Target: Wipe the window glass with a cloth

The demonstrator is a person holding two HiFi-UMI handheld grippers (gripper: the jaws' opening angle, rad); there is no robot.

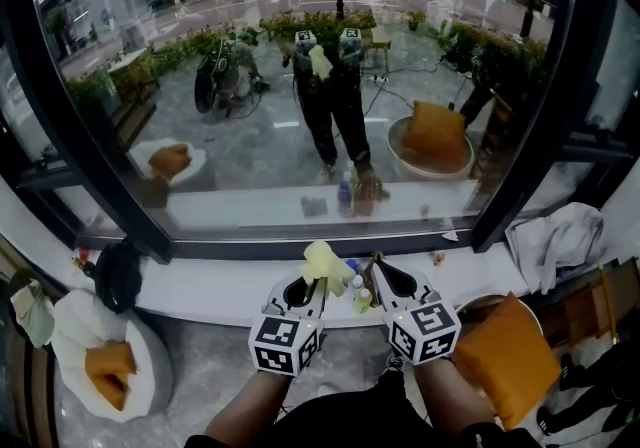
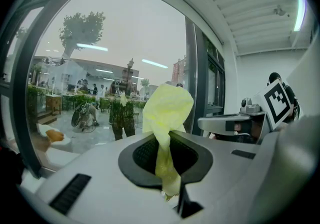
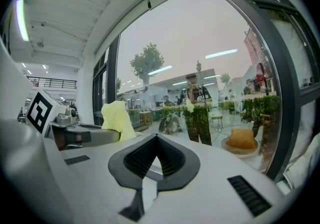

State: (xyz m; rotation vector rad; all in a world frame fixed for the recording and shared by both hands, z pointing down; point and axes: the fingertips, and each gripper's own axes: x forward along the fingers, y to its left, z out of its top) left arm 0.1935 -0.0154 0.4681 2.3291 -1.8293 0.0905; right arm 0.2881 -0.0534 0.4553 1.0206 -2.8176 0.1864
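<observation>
The window glass (image 1: 300, 86) fills the upper head view, full of reflections, the two grippers among them. Low in front of it, over the sill, my left gripper (image 1: 303, 292) is shut on a pale yellow cloth (image 1: 325, 264) that sticks up from the jaws. In the left gripper view the cloth (image 2: 167, 110) is pinched between the dark pads (image 2: 145, 155), with the glass (image 2: 100, 43) ahead. Close on its right, my right gripper (image 1: 392, 281) is shut and holds nothing. The right gripper view shows its pads (image 3: 172, 158) closed together and the cloth (image 3: 117, 117) to the left.
A white sill (image 1: 200, 286) runs under the black window frame (image 1: 80, 156), with small bottles (image 1: 357, 288) between the grippers. A dark bag (image 1: 118, 276) and a white seat with an orange cushion (image 1: 105, 366) lie left. An orange cushion (image 1: 505, 356) and white fabric (image 1: 560, 236) lie right.
</observation>
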